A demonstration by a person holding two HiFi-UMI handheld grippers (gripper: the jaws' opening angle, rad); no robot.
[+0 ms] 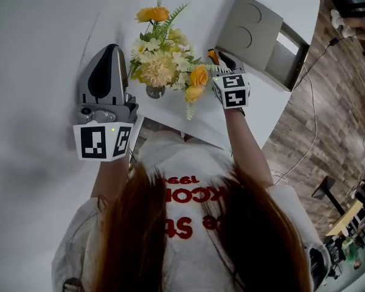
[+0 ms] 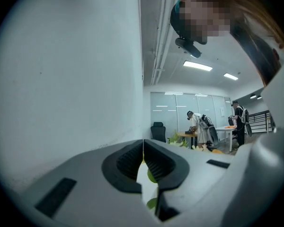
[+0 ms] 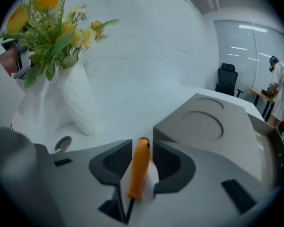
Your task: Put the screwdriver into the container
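Right gripper (image 3: pixel 142 144): jaws spread, with the orange handle of the screwdriver (image 3: pixel 139 169) standing between them; a narrow gap shows on either side of the handle, so neither pad presses on it. The handle end points away from the camera and the dark shaft runs back toward it. Just ahead and to the right stands the grey container (image 3: pixel 213 126), its top marked by two round recesses; the screwdriver is outside it. To the left stands a white vase (image 3: pixel 78 103) of yellow flowers (image 3: pixel 47 32), on the white table (image 3: pixel 146 70).

Left gripper (image 2: pixel 143 143): jaws pressed together at the tips, nothing between them. In the head view it is level over the table, left of the flowers and well apart from the container.
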